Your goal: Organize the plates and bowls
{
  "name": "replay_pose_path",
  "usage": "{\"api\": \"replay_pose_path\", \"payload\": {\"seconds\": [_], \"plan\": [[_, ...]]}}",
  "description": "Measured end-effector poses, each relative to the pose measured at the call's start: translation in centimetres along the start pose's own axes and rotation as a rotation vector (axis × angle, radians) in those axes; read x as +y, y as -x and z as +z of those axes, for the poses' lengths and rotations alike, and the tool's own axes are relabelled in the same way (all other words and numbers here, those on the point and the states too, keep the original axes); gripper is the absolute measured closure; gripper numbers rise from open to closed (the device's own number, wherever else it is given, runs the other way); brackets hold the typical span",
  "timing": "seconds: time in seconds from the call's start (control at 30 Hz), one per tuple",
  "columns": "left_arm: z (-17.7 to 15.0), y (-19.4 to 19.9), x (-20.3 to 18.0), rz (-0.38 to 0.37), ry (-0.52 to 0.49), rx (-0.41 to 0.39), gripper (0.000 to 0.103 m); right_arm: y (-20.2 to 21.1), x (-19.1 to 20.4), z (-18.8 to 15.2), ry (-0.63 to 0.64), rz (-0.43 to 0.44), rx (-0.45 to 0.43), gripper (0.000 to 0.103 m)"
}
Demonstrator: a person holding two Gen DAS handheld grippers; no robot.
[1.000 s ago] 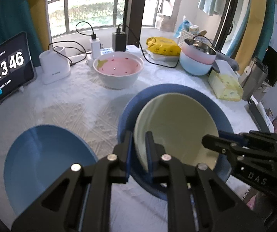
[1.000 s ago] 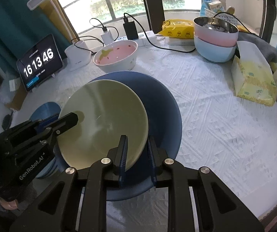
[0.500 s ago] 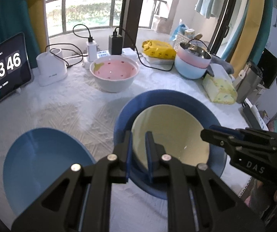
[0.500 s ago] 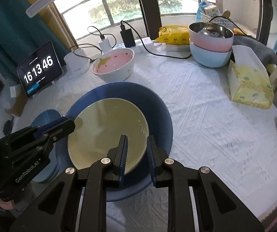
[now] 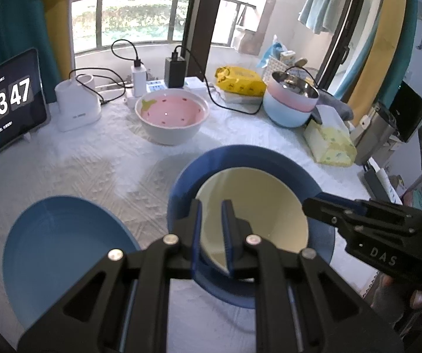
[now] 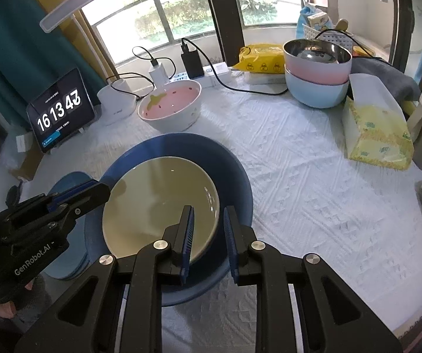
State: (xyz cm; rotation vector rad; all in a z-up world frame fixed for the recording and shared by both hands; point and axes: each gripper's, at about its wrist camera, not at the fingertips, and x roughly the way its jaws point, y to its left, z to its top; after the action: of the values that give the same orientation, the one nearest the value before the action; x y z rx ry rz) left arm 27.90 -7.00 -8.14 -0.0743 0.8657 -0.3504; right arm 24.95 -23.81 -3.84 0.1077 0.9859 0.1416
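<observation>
Now left fingers point(image 5: 211, 235) parted astride cream bowl point(image 6: 161, 206) rim; right fingers point(image 6: 208, 241) parted, likewise.

L gripper point(image 5: 211, 229): pointing fwd and down, jaws parted w/ a narrow gap, blue-lined fingers point(image 5: 196, 229) straddling the near rim of the cream plate point(image 5: 252, 203); can't tell if pads actually touch it. Seen from R wrist cam, L gripper point(image 6: 93, 189) comes in from the left, tips at the plate's left edge, a bit of the holder's hand point(image 6: 5, 309) visible low left.

R gripper point(image 6: 208, 235): angled down, jaws apart wider than the L's, inner finger over the plate's near-right rim, outer finger outside it, no clamp visible. From L cam, R gripper point(image 5: 313, 204) enters from the right, tips at the plate's right edge.
</observation>
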Motion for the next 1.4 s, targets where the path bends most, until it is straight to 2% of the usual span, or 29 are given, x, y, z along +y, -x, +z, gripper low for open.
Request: {"api": "replay_pose_path", "payload": {"seconds": [0.13,0.73,1.1,1.23,1.4], "plan": [[0.3,0.2,0.0,0.007,0.006,-0.008,0.088,0.2,0.0,0.3,0.003,0.005,-0.011,0.075],[2.5,0.9,0.3,0.011,0.026,-0.054,0.088,0.7,-0.1,2.6,0.031,0.014,-0.053,0.075],[4.0,0.5,0.5,0.043,0.010,-0.060,0.087,0.7,-0.2,4.5,0.047,0.011,-0.085,0.074],[4.6,0.1,0.7,0.049,0.008,-0.057,0.086,0.7,-0.1,5.3,0.055,0.011,-0.100,0.064],[5.5,-0.5,1.0,0.046,0.006,-0.048,0.083,0.6,0.2,6.2,0.075,0.010,-0.109,0.064]]}}
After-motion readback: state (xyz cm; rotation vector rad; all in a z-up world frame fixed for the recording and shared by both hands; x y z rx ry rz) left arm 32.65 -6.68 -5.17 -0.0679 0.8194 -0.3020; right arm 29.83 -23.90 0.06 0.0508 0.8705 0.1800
